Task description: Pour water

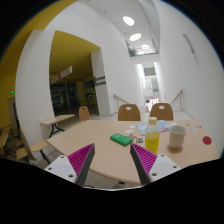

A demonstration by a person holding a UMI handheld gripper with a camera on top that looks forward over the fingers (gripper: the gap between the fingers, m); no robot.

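My gripper [112, 165] is open and empty, its two magenta-padded fingers [82, 160] spread wide above the near part of a round wooden table [100, 135]. Beyond the right finger stand a yellow bottle or jar [152, 139] and a white cup [177, 135]. A small clear vessel [152, 123] stands behind the yellow one. Nothing lies between the fingers.
A green flat box [121, 139] lies on the table ahead of the fingers. A red round thing [208, 141] lies at the table's far right. Wooden chairs [129, 112] stand behind the table. More tables and chairs [55, 120] stand to the left in a tall white hall.
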